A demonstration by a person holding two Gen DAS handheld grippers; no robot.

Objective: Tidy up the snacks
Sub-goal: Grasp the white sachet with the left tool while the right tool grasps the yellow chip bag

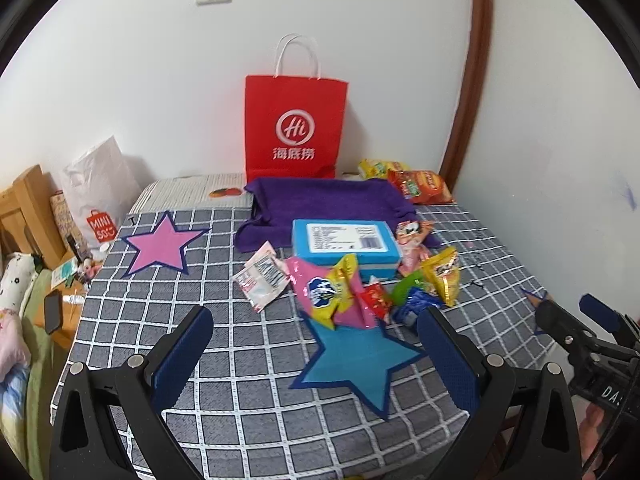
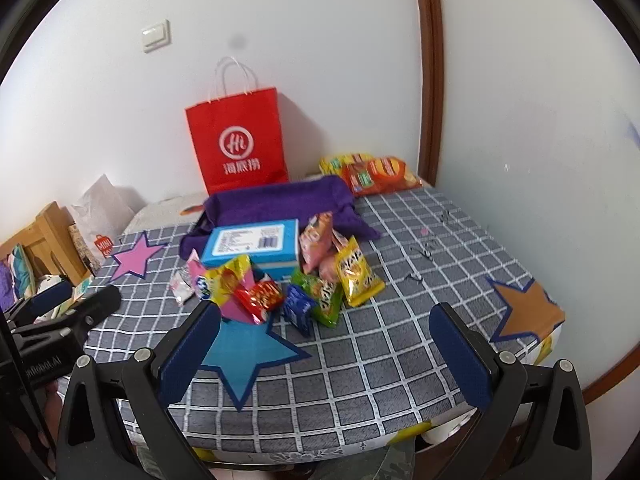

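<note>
A heap of snack packets [image 2: 296, 284] lies mid-table on a grey checked cloth [image 2: 400, 320], piled against the front of a blue box [image 2: 256, 244]; packets overlap, so several are half hidden and their print is unreadable. The heap covers the top of a teal star [image 2: 244, 356]. More snacks [image 2: 372, 172] sit at one o'clock by the wall, partly behind a purple cloth [image 2: 280, 200]. Left gripper [image 1: 316, 356] and right gripper [image 2: 324, 356] hover low over the near edge, jaws spread wide, holding nothing.
</note>
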